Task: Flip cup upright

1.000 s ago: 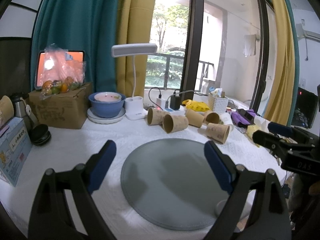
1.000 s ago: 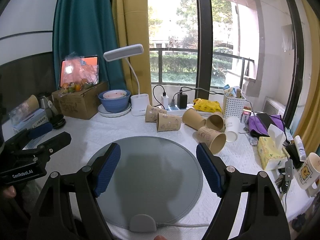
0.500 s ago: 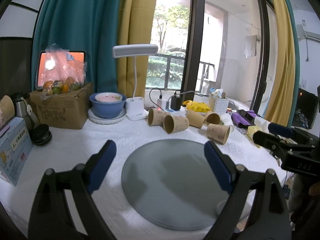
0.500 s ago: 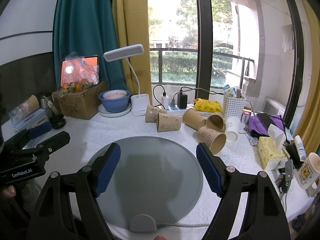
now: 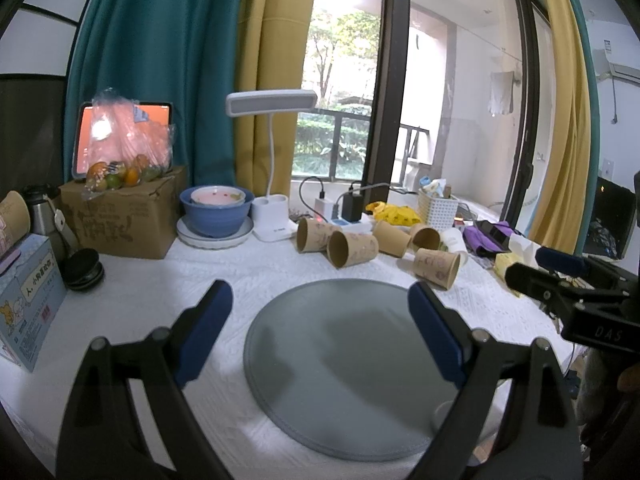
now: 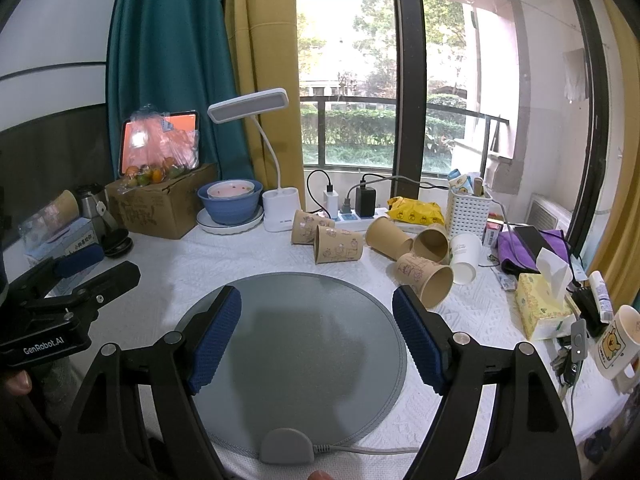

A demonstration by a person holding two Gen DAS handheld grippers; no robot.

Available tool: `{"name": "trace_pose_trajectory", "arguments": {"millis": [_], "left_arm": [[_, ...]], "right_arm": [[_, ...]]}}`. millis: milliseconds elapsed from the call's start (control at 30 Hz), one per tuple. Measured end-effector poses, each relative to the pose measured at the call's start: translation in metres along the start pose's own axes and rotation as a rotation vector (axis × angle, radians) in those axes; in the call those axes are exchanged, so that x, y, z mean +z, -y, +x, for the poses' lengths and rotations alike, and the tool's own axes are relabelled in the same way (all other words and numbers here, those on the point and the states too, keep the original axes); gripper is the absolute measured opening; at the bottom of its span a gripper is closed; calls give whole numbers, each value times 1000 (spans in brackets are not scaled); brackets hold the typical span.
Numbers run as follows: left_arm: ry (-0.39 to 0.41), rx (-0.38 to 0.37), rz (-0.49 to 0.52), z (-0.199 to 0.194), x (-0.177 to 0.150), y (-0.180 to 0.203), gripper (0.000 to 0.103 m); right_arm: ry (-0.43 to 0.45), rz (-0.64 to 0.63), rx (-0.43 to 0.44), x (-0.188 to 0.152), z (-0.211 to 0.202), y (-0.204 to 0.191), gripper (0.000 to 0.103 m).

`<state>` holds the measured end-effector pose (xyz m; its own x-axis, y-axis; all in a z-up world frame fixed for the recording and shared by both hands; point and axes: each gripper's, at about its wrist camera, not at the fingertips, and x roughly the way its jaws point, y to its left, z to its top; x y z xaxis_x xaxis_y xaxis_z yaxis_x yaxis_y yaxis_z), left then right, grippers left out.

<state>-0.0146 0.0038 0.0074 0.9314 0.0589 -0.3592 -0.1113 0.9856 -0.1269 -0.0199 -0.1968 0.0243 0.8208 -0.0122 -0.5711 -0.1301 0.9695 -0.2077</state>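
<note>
From my left wrist view, the left tongs [image 5: 320, 312] gape wide, gripping nothing, over the grey round mat [image 5: 340, 368]; a black lid [image 5: 82, 269] and blue box [image 5: 24, 300] sit far left. Only my right wrist view shows the mat's cable tab [image 6: 286, 446], yellow tissue pack [image 6: 540, 308] and bear mug [image 6: 616, 342]. The right tongs [image 6: 317, 324] are equally wide, empty. The paper cups [image 6: 339, 244] lie tipped beyond the mat on the tabletop [image 6: 224, 256].

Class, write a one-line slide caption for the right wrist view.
Open right gripper hovers over round grey mat; toppled paper cups lie beyond.
</note>
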Motion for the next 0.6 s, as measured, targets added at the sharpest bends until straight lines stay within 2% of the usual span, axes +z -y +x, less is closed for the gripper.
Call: {"name": "trace_pose_trajectory", "arguments": {"millis": [600], "left_arm": [[1, -2, -1, 0, 1, -2, 91]], "right_arm": [[0, -2, 2, 2, 0, -3, 81]]}}
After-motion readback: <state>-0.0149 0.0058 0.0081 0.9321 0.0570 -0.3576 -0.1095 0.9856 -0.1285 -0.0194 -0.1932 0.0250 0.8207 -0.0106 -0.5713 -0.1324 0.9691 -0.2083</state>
